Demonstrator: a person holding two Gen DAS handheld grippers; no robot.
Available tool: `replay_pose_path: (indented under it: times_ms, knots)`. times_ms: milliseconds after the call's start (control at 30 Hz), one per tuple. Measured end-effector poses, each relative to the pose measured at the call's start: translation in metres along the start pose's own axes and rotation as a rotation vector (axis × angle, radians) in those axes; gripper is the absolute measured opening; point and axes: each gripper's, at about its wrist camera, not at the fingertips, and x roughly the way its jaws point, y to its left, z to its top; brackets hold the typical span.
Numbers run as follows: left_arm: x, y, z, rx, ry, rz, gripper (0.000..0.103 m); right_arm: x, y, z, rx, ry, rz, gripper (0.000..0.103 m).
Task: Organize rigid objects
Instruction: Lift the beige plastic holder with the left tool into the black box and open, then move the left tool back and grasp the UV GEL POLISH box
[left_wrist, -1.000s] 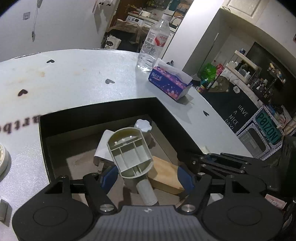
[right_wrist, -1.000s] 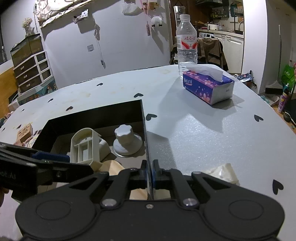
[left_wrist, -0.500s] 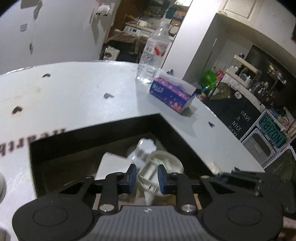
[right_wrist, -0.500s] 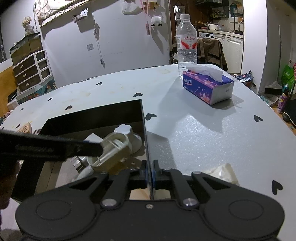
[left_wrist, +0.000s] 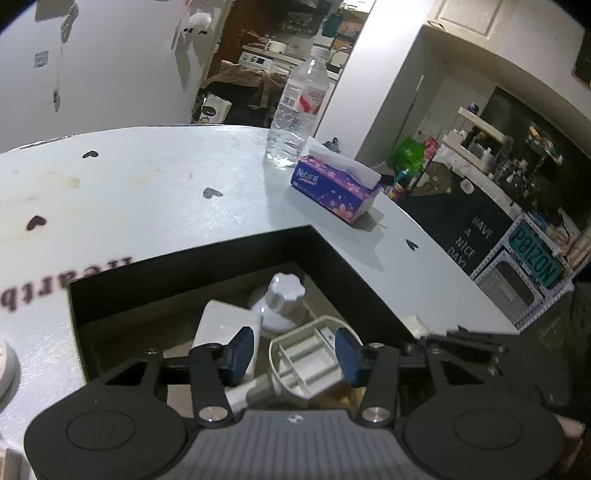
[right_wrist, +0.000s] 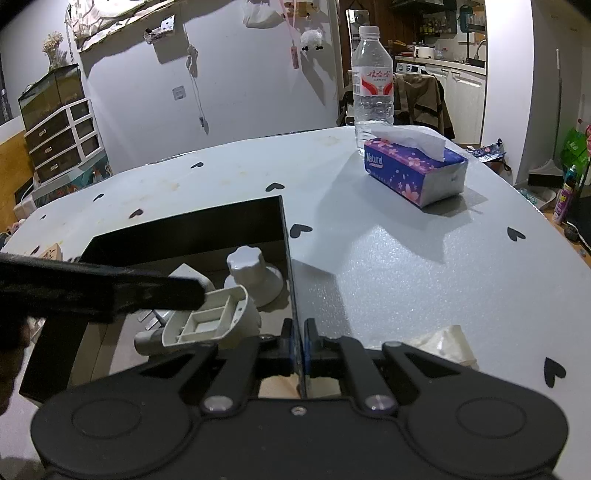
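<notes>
Left wrist view shows the left gripper (left_wrist: 291, 350) spread wide over the grey plastic fitting (left_wrist: 310, 360) lying in the black box (left_wrist: 351, 273), which the right gripper (right_wrist: 299, 341) pinches by its wall; careless lifting could tip the box.

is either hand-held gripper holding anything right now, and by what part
Left hand-held gripper: open, holding nothing; the grey ribbed plastic part lies in the box. Right hand-held gripper: shut on the black box, gripping its thin side wall.

both wrist views close, sharing black box (left_wrist: 354, 280)
</notes>
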Motion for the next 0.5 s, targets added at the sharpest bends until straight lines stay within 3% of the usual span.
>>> replay_pose_path:
  times_ms: [300, 400, 500]
  knots:
    - [-0.015, -0.002, -0.016, 0.046, 0.052, 0.013, 0.069, 0.001, 0.001, 0.000, -0.004, 0.002, -0.004, 0.005]
    - [-0.022, -0.004, -0.019, 0.047, 0.045, 0.025, 0.089, 0.001, 0.001, 0.000, -0.006, 0.004, -0.005, 0.005]
    - [-0.032, -0.007, -0.021, 0.060, 0.027, 0.031, 0.094, 0.001, 0.000, -0.001, -0.005, 0.006, -0.005, 0.005]
